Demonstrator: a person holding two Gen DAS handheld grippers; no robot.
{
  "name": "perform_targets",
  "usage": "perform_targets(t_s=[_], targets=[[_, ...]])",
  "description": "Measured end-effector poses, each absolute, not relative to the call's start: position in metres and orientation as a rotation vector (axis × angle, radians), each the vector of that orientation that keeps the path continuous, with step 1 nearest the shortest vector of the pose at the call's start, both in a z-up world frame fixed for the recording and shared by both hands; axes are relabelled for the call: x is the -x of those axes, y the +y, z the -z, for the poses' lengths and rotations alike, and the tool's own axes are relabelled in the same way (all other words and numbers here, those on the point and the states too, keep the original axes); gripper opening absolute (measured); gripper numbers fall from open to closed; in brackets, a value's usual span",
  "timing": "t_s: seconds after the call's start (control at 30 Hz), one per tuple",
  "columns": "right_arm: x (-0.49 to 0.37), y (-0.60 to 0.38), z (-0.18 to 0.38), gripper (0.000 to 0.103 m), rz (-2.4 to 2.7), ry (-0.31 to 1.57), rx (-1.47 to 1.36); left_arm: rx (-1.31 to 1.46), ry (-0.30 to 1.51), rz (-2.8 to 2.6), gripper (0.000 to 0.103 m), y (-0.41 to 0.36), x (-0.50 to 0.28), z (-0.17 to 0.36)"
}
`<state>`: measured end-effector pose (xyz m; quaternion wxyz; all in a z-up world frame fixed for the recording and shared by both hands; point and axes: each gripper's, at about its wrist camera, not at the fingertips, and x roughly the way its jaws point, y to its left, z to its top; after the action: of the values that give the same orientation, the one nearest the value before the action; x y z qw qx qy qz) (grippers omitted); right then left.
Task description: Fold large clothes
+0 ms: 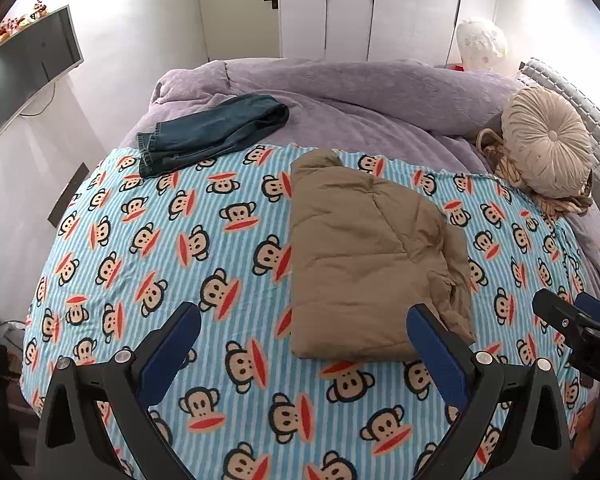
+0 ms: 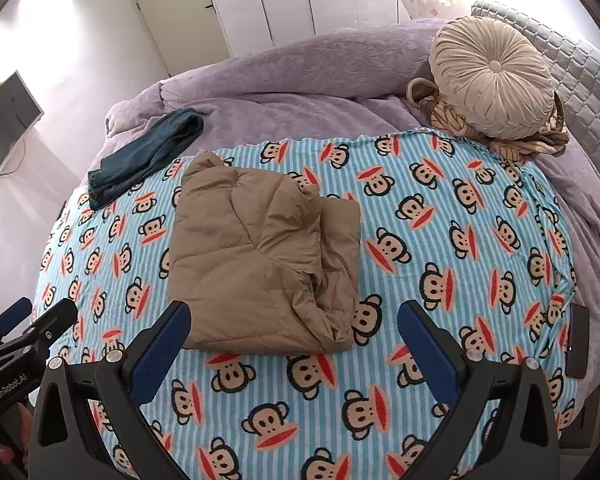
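A tan padded jacket (image 1: 364,256) (image 2: 260,256) lies folded into a thick rectangle on the blue striped monkey-print blanket (image 1: 160,240) (image 2: 440,248). My left gripper (image 1: 304,344) hovers open above the jacket's near edge, with nothing between its blue pads (image 1: 168,356). To its right, my right gripper (image 2: 296,340) is open just as wide and also empty, hanging over the jacket's near right corner. Each gripper shows at the edge of the other's view: the right gripper (image 1: 564,308) and the left gripper (image 2: 44,312). Neither touches the jacket.
Folded dark jeans (image 1: 212,132) (image 2: 148,148) lie at the far left, on the edge of a purple duvet (image 1: 360,92). A round beige cushion (image 1: 548,140) (image 2: 496,76) rests on crumpled fabric at the far right. A dark phone (image 2: 578,340) lies near the bed's right edge.
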<state>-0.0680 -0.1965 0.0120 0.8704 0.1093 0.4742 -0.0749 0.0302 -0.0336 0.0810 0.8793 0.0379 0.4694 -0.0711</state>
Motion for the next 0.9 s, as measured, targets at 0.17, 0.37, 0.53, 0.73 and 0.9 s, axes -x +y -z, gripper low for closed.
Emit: perform_targets(t_s=[0.17, 0.37, 0.53, 0.73, 0.9], targets=[[0.0688, -0.1993, -0.0122, 0.103, 0.162, 0.995, -0.225, -0.081, 0.987, 0.145, 0.103, -0.0344, -0.0297, -0.0798], [0.0671, -0.2017, -0.0116, 0.103, 0.160, 0.997, -0.226, -0.085, 0.988, 0.148, 0.103, -0.0342, -0.0289, -0.0796], [0.0676, -0.2008, -0.0117, 0.103, 0.160, 0.997, -0.225, -0.082, 0.988, 0.145, 0.103, -0.0346, -0.0288, -0.0796], [0.0681, -0.2007, -0.0115, 0.103, 0.162, 0.997, -0.226, -0.083, 0.992, 0.146, 0.103, -0.0346, -0.0276, -0.0781], [0.0669, -0.2008, -0.0109, 0.103, 0.160, 1.001, -0.225, -0.083, 0.994, 0.149, 0.103, -0.0345, -0.0277, -0.0772]])
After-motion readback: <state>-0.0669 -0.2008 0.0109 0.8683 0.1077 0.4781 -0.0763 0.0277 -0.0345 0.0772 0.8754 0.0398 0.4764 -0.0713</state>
